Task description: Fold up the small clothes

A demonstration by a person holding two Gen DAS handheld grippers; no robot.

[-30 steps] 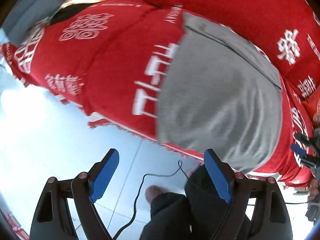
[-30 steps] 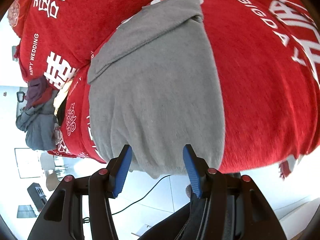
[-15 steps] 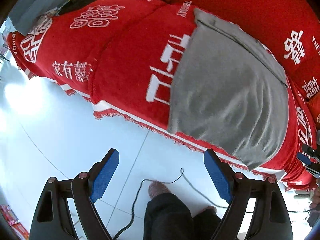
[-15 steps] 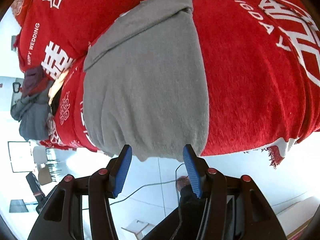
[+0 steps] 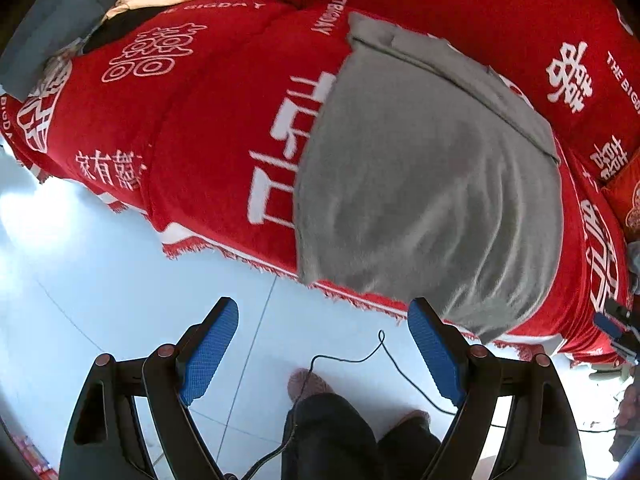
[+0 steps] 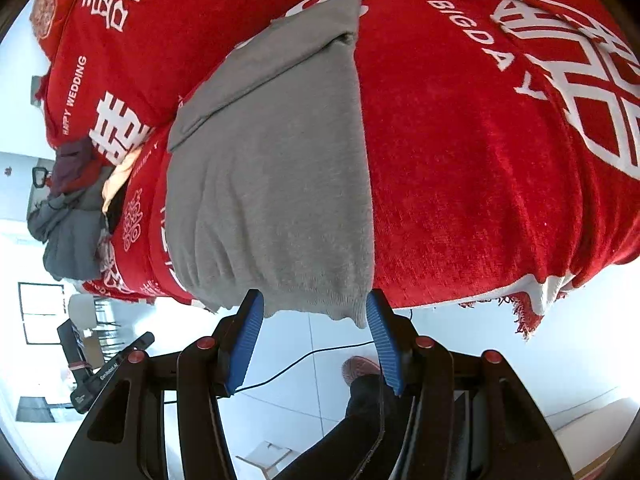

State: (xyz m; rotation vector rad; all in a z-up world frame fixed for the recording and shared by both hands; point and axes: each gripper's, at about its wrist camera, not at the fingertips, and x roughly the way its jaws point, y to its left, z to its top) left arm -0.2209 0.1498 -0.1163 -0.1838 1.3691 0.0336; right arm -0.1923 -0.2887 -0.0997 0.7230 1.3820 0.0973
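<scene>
Grey garment point(image 5: 432, 184) lies flat on the red blanket point(image 5: 224, 128), its hem hanging over the edge toward the floor, prob. so it's easy to pinch. Left tool point(image 5: 324, 344) wide open, empty, hem corner at 1 o'clock. Right tool point(image 6: 312, 332) half open, straddling the hem at 12; pads seem not to press yet.

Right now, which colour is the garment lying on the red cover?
Plain grey garment, clearest in the right wrist view.
</scene>
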